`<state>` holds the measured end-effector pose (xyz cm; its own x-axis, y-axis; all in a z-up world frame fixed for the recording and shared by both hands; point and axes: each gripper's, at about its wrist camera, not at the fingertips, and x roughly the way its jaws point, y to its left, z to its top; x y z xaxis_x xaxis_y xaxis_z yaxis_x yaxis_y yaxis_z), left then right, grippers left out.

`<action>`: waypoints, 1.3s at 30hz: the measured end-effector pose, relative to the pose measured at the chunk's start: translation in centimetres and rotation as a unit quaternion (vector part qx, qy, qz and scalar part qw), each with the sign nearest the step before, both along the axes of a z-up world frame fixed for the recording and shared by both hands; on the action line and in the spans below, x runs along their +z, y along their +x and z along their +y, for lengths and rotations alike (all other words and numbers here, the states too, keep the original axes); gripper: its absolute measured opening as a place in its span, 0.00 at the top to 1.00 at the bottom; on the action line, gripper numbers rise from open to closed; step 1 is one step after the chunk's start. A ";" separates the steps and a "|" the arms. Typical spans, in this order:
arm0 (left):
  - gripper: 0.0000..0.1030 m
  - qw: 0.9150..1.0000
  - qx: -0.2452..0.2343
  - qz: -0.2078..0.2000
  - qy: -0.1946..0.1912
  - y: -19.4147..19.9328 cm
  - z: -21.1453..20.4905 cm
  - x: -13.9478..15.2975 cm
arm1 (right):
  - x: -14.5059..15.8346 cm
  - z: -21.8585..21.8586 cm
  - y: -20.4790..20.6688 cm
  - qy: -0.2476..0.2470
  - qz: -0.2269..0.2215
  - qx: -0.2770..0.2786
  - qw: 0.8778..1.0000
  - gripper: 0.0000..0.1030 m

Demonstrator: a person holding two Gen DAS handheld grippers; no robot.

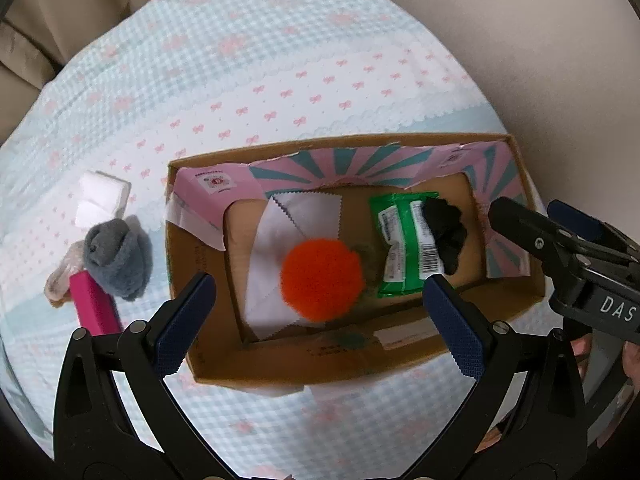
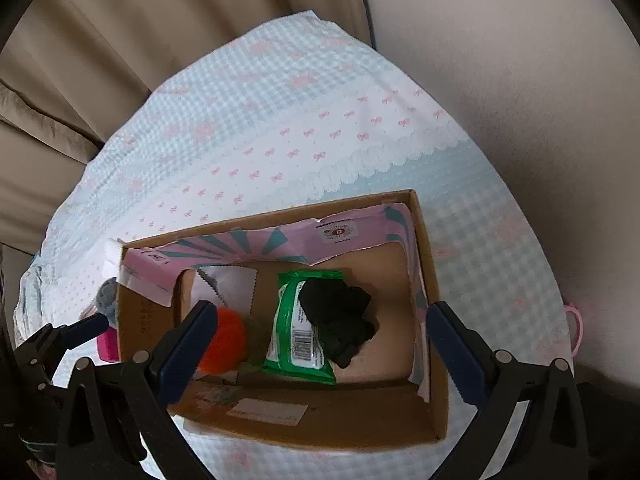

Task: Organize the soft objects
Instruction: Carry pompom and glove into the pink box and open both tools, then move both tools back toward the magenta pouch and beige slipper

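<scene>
left tool [image 1: 320,280] spread wide, empty | right tool [image 2: 322,330] likewise | grey sock bundle [image 1: 118,258] on surface, 9 o'clock of cardboard box [image 1: 280,364] | soft, light, squashy: pinch its bulging middle

Beige curtains [image 2: 80,80]; plain wall [image 2: 520,80]

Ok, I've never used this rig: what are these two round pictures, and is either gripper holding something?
Each picture comes from a fisheye camera on a hand-held two-finger gripper, looking along its fingers. The left gripper and right gripper both hang open and empty over a brown cardboard box. Inside lie an orange fuzzy pompom, a green plastic wipes packet, a black crumpled cloth and a white zigzag-edged cloth. Outside on the checked tablecloth: a grey rolled sock, a pink block, white foam blocks.
</scene>
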<state>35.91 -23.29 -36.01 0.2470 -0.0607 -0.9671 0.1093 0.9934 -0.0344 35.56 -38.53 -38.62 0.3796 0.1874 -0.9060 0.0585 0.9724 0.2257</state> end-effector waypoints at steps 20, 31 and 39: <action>0.00 0.990 0.001 -0.137 -0.045 -10.3 3.4 16.0 | 15.7 2.0 -10.2 -0.053 -0.131 0.017 0.990 0.00; 0.00 0.971 0.026 -0.237 -0.025 -19.4 12.5 23.7 | 22.2 9.5 -18.6 -0.096 -0.203 0.041 0.974 0.00; 0.00 0.962 0.045 -0.268 -0.022 -24.3 20.5 25.6 | 23.7 15.2 -22.9 -0.073 -0.232 0.032 0.969 0.00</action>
<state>11.63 -2.80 -10.44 0.7162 -0.0532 -0.6959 0.0368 0.9986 -0.0386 12.66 -23.31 -14.92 0.7449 0.1061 -0.6587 -0.0779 0.9943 0.0722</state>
